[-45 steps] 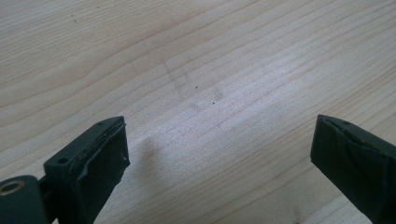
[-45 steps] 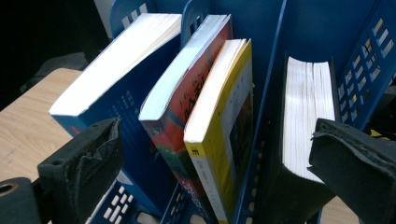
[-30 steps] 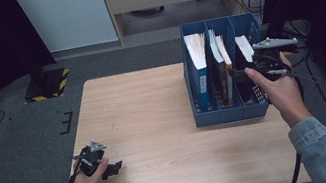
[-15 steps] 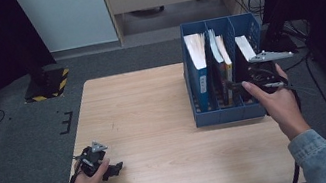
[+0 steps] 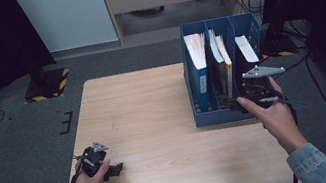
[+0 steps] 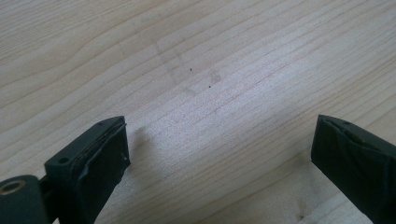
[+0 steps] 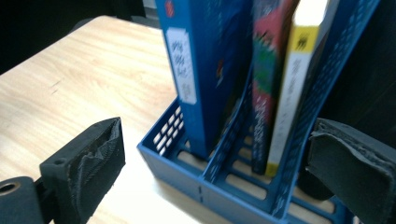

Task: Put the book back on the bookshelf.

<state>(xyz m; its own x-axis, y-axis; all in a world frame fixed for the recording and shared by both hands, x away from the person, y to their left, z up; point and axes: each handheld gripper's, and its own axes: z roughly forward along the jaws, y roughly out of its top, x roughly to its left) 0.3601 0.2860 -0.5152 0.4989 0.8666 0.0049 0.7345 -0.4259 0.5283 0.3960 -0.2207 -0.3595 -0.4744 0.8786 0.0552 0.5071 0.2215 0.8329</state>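
Note:
A blue three-slot file rack (image 5: pixel 206 117) stands at the table's right back. A tall blue book (image 5: pixel 198 72) fills its left slot, two books (image 5: pixel 220 61) the middle slot, and a dark book with a white top (image 5: pixel 245 51) the right one. My right gripper (image 5: pixel 249 95) is open at the rack's front right corner. In the right gripper view its jaws (image 7: pixel 215 163) straddle the rack's low front wall (image 7: pixel 187 172), facing the blue book (image 7: pixel 201 70) and a yellow-spined book (image 7: pixel 299 70). My left gripper (image 5: pixel 108 166) rests open near the front left edge, over bare wood (image 6: pixel 219 154).
The light wooden table (image 5: pixel 154 113) has free room across its middle and left. Grey carpet surrounds it, with a yellow-and-black striped stand base (image 5: pixel 48 84) at the left and cables (image 5: pixel 308 61) on the floor to the right.
My right gripper has drawn back toward the person and slightly left, from above the rack's right slot down to its front corner. The left gripper has stayed put.

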